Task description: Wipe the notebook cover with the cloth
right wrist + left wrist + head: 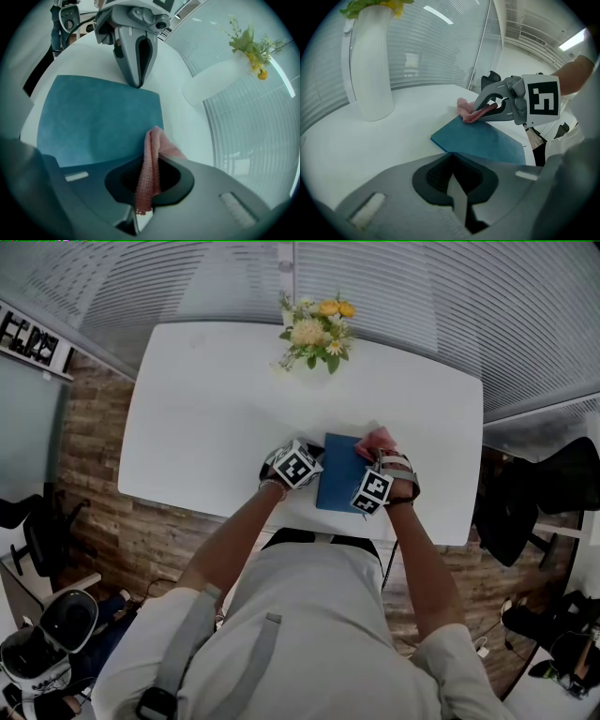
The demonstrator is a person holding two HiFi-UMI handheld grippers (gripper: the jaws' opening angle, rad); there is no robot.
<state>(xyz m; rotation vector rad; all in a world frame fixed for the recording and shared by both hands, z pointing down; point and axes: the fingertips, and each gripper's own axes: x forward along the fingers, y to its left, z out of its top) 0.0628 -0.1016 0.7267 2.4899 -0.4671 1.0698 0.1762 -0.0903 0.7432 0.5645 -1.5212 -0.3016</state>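
Observation:
A blue notebook lies flat near the front edge of the white table. My right gripper is shut on a pink cloth that hangs at the notebook's far right corner. In the right gripper view the cloth runs up out of the jaws and droops over the cover. My left gripper is shut, its tip resting on the notebook's left edge. The left gripper view shows the notebook just beyond the shut jaws, with the right gripper holding the cloth above it.
A white vase with yellow flowers stands at the table's far edge, seen tall in the left gripper view. A ribbed glass wall runs behind the table. Chairs stand to the right, on a wooden floor.

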